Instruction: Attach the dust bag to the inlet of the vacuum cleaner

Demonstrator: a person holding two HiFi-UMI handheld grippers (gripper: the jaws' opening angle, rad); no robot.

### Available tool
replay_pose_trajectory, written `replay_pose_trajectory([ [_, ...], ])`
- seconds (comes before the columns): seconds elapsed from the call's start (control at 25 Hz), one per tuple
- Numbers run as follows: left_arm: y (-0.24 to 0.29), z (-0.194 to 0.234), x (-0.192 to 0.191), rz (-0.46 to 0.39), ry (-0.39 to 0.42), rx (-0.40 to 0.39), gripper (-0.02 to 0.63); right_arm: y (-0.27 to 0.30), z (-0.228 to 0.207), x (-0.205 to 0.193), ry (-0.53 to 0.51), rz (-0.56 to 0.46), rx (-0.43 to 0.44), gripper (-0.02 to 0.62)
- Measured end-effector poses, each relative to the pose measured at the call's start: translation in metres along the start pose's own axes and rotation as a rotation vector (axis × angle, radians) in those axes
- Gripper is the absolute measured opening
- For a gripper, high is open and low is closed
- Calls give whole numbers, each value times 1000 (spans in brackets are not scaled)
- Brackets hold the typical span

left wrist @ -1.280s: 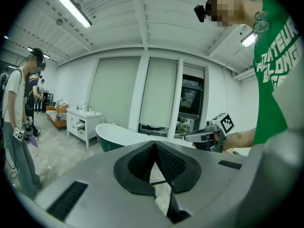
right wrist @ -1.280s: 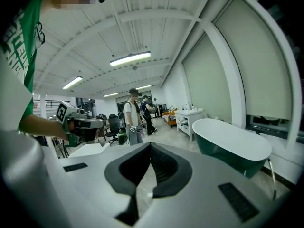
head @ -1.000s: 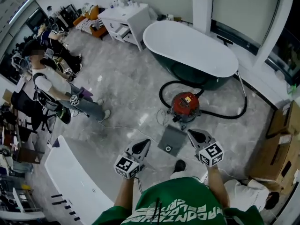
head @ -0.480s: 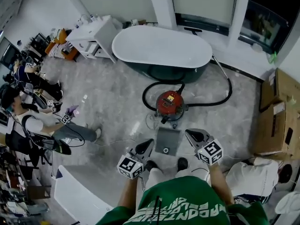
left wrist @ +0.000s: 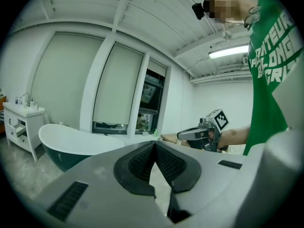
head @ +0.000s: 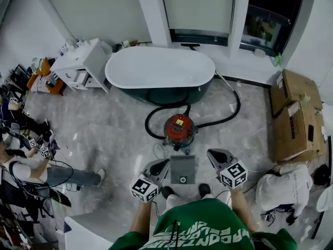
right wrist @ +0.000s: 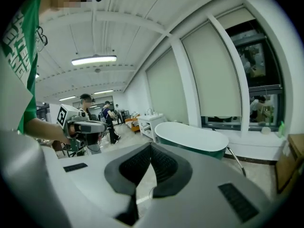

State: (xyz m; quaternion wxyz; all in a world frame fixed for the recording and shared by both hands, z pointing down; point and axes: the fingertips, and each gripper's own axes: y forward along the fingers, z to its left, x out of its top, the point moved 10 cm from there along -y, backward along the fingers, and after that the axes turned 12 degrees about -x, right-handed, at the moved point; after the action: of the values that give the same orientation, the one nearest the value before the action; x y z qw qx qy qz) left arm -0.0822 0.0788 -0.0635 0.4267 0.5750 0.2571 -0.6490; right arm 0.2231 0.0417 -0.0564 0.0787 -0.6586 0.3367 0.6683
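The red vacuum cleaner (head: 179,129) stands on the marble floor in front of the bathtub, its black hose (head: 229,113) looping round it. A flat grey dust bag (head: 182,168) with a round hole near its front edge lies on the floor just short of the vacuum. My left gripper (head: 166,161) hovers left of the bag, shut and empty. To the bag's right, my right gripper (head: 209,152) is shut with nothing in it. The left gripper view has its shut jaw tips (left wrist: 154,143) and the right gripper (left wrist: 202,134) beyond. The right gripper view has shut tips (right wrist: 151,145) and the left gripper (right wrist: 88,126).
A white-rimmed dark green bathtub (head: 160,69) stands behind the vacuum, with a white cabinet (head: 83,61) to its left. Cardboard boxes (head: 294,113) line the right wall. People (head: 31,160) sit and stand at the left. A white bundle (head: 283,186) lies at the right.
The head view has swung: vacuum, tub and bag have slid left and centred in frame. Both grippers now flank the dust bag, the left one having shifted more than the right. Both stay shut.
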Motion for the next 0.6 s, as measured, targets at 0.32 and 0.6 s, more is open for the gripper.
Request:
replay_pose_trajectory([
  [0.32, -58, 59, -5, -45, -6, -67, -4, 46, 87, 21, -107, 42, 3, 9],
  [0.6, -90, 88, -14, -71, -13, -87, -5, 73, 125, 31, -144, 62, -4, 9],
])
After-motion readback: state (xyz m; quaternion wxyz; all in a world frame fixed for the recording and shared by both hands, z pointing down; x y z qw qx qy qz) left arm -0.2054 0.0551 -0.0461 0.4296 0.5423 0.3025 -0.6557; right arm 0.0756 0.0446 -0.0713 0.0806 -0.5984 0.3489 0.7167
